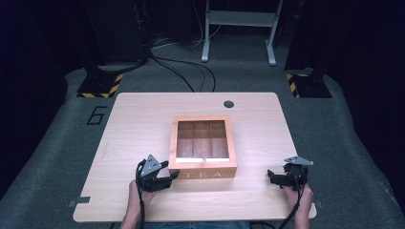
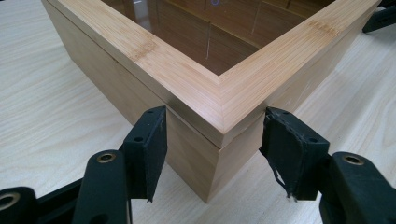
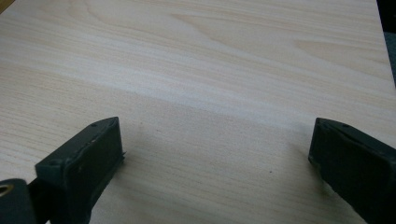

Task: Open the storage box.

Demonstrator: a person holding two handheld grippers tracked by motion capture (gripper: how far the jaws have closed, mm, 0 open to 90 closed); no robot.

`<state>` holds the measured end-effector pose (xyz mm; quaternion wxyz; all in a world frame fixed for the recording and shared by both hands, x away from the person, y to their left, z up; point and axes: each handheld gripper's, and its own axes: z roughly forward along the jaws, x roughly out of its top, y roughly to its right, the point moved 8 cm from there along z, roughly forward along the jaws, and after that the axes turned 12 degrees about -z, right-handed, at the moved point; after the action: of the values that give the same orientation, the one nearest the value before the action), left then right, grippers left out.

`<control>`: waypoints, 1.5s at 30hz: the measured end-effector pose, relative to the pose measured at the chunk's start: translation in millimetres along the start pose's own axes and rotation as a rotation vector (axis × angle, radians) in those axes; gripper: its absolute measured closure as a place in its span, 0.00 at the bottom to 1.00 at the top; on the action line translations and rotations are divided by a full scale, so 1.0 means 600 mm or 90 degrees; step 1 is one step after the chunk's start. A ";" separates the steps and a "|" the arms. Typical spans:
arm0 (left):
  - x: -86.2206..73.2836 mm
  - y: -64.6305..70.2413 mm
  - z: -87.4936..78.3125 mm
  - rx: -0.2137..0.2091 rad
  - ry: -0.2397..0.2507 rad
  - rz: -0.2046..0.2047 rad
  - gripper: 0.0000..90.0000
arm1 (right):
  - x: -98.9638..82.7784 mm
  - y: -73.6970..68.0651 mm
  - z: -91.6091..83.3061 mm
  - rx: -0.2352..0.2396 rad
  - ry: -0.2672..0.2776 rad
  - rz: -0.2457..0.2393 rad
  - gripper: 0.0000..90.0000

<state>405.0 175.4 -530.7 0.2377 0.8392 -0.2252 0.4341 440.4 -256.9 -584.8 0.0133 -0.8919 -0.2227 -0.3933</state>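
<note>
A wooden tea box (image 1: 205,174) with a glass window lid and "TEA" on its front wall stands closed in the middle of the table. My left gripper (image 1: 173,170) is at the box's front left corner. In the left gripper view its jaws (image 2: 215,126) straddle that corner of the box (image 2: 187,70), one pad against each side face at the lid seam. My right gripper (image 1: 270,176) rests near the table's front right, apart from the box. In the right gripper view it (image 3: 215,144) stands open over bare wood.
The light wooden table (image 1: 143,119) has a dark cable hole (image 1: 229,104) at its far edge. Beyond it on the grey floor are cables, two stands with hazard-striped bases (image 1: 100,86) and a white frame (image 1: 239,28).
</note>
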 end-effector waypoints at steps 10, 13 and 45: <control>0.000 0.001 -0.002 0.000 0.001 0.005 0.48 | 0.000 0.000 0.000 0.000 0.000 0.000 0.03; 0.001 0.000 -0.002 0.005 0.002 0.011 0.48 | 0.000 0.000 0.000 0.000 0.000 0.000 0.03; 0.034 -0.007 -0.006 0.014 0.031 -0.014 0.45 | 0.000 0.000 0.000 0.000 0.001 0.000 0.03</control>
<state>415.7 177.2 -512.9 0.2389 0.8334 -0.2051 0.4543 440.4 -256.9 -584.8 0.0133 -0.8916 -0.2231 -0.3938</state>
